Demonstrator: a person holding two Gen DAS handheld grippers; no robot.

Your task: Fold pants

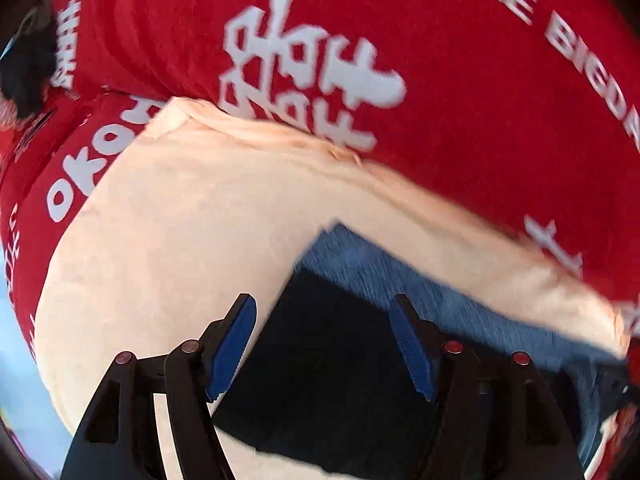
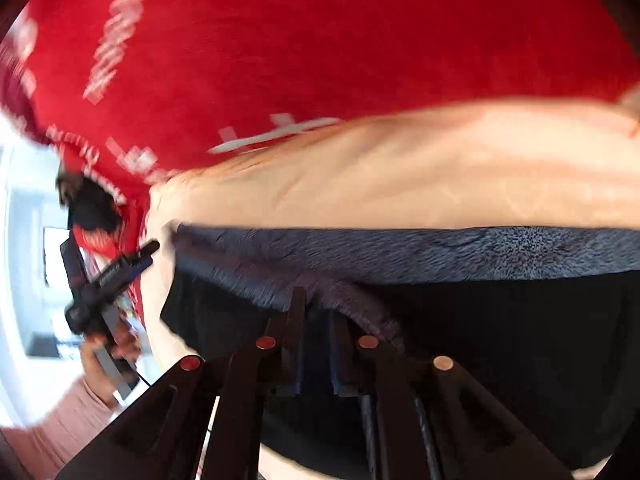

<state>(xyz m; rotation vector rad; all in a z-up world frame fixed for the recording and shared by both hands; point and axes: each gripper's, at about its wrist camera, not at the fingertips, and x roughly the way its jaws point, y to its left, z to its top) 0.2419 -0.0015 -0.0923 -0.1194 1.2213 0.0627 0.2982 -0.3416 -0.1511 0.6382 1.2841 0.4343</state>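
While the left gripper (image 1: 324, 344) hangs with its blue-padded fingers (image 1: 234, 344) spread wide and nothing between them, the dark pants (image 1: 332, 364) lie directly beyond and beneath that gap, on a cream cloth (image 1: 180, 240) that covers part of a red printed sheet (image 1: 460, 80). Seen from the right wrist, the right gripper (image 2: 316, 320) is pinched tight on a bluish, fuzzy edge of the pants (image 2: 400, 252), the fabric bunching up at its tips. Left of the pants in that view, the left gripper (image 2: 108, 284) hangs apart from the garment, held in a hand (image 2: 104, 360).
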